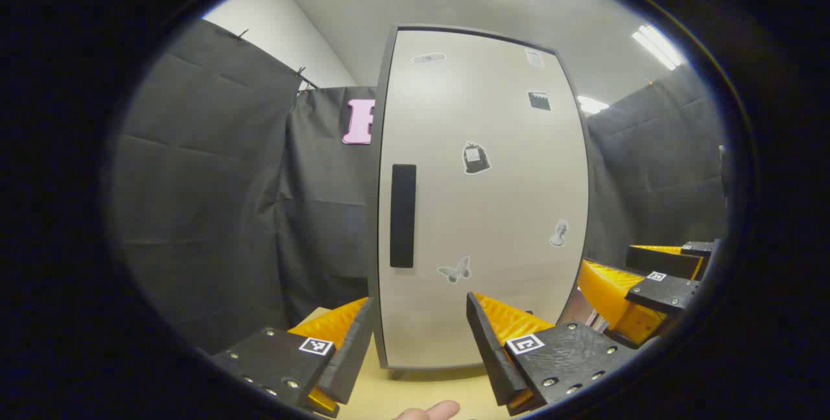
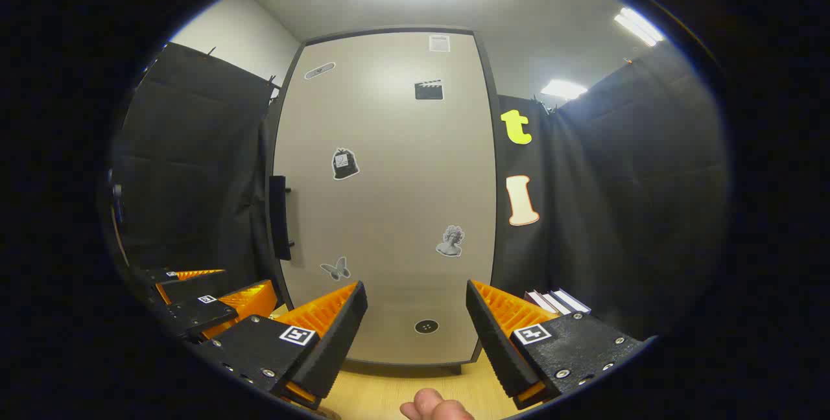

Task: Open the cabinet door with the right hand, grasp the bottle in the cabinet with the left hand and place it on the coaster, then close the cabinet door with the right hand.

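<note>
A tall pale cabinet [image 1: 483, 206] stands on the wooden table with its door [image 2: 382, 206] closed, stickers scattered over it. Its dark vertical handle [image 1: 403, 216] sits at the door's left edge, seen from the side as the handle [image 2: 279, 217] in the right gripper view. My left gripper [image 1: 418, 342] is open in front of the door's lower part with nothing between its fingers. My right gripper [image 2: 415, 329] is open as well, facing the door a short way off. In the left gripper view the right gripper [image 1: 648, 290] shows at the right. The left gripper [image 2: 207, 300] appears at the lower left of the right gripper view.
Black cloth walls [image 1: 214, 199] enclose the booth on both sides of the cabinet. Several books [image 2: 557, 301] lie to the right of the cabinet. The wooden table [image 2: 389, 394] runs under both grippers. A fingertip [image 2: 431, 404] shows at the bottom edge.
</note>
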Motion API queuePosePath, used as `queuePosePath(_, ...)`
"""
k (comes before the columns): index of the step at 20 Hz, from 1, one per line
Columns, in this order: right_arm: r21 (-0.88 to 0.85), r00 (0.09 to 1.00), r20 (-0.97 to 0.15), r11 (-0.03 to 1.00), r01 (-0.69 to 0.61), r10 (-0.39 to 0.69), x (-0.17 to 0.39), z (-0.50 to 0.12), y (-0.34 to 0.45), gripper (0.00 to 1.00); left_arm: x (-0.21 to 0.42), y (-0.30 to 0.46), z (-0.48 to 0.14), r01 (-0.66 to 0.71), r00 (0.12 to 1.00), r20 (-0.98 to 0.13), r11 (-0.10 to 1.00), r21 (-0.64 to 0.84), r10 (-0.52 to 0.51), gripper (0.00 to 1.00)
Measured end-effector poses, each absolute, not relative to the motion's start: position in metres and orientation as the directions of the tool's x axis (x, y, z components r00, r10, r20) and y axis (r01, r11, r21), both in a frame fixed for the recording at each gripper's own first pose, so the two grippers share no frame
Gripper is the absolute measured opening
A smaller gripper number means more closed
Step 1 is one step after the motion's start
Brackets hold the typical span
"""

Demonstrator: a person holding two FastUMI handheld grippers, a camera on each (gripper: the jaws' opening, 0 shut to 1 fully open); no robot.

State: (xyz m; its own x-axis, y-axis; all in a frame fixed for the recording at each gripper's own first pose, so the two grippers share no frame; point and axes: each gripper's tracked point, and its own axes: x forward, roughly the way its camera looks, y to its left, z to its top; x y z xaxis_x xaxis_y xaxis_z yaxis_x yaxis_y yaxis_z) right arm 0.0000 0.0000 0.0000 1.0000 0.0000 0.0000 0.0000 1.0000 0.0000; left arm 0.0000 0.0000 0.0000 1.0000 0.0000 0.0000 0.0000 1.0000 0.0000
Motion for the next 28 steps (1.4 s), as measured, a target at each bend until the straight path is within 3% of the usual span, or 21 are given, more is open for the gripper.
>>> queuePosePath(4, 0.003, 1.0, -0.003, 1.0, 0.014, -0.014, 0.001, -0.002, -0.001, 0.95, -0.005, 0.004, 0.006, 0.004, 1.0, 0.025, 1.0, 0.004, -0.004, 0.86)
queuePosePath(5, 0.003, 1.0, -0.009, 1.0, 0.015, -0.015, 0.0, -0.004, -0.002, 0.95, -0.006, 0.003, 0.006, 0.011, 1.0, 0.027, 1.0, -0.001, -0.011, 0.81)
queuePosePath(18, -0.029, 1.0, 0.004, 1.0, -0.008, 0.008, -0.007, 0.0, 0.01, 0.93, -0.012, -0.018, 0.016, 0.042, 0.998, 0.045, 0.998, 0.042, -0.043, 0.81)
queuePosePath(28, -0.011, 1.0, -0.009, 1.0, 0.001, -0.001, 0.0, -0.002, -0.008, 0.94, -0.019, 0.0, 0.007, -0.001, 1.0, 0.021, 1.0, 0.024, 0.0, 0.81)
